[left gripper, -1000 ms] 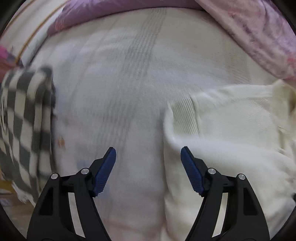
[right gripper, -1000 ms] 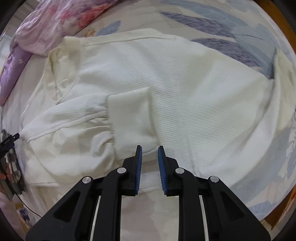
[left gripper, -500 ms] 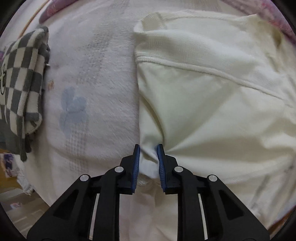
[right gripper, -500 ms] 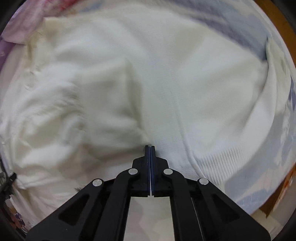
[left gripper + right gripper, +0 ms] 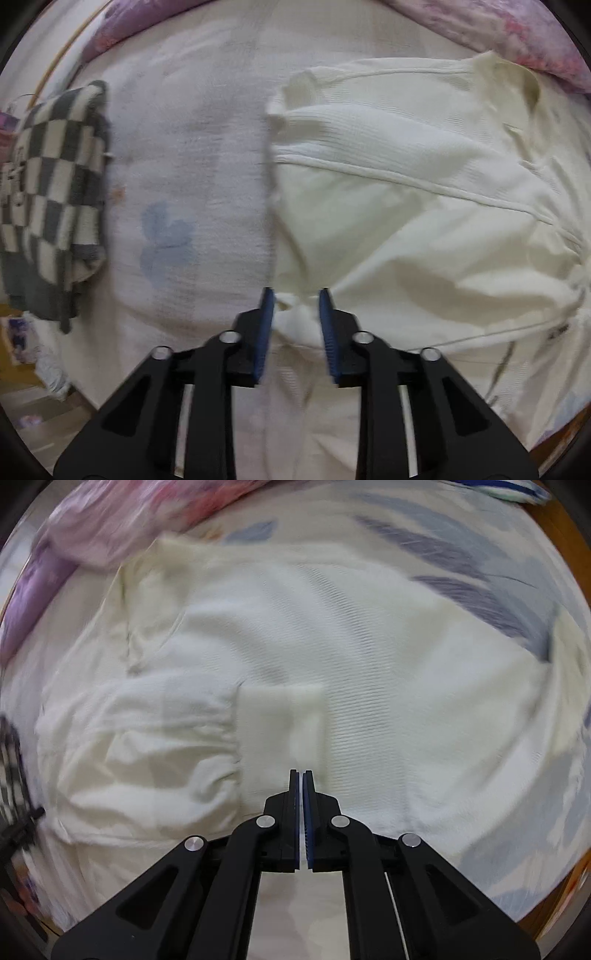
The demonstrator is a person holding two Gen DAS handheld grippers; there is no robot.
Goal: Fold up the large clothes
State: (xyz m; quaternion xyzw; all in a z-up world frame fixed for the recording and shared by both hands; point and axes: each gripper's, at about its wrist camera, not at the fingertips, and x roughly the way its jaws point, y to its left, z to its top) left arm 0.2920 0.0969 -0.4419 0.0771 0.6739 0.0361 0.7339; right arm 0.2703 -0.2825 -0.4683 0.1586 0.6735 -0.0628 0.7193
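A cream-white ribbed sweater lies spread on the bed, its sleeve folded across the body with the cuff near the middle in the right wrist view. My left gripper is partly open, its blue pads on either side of a bunched corner of the sweater's lower left edge. My right gripper is shut with nothing between its pads, just above the sweater near the cuff's lower right corner.
A folded grey-and-white checked garment lies at the left on the white bedsheet. A pink-purple floral quilt runs along the back. The sheet's blue leaf print and the wooden bed edge show at the right.
My left gripper closed on the sweater's corner half a second ago and has now opened wider around it. My right gripper shut and drew back from the sweater, staying shut.
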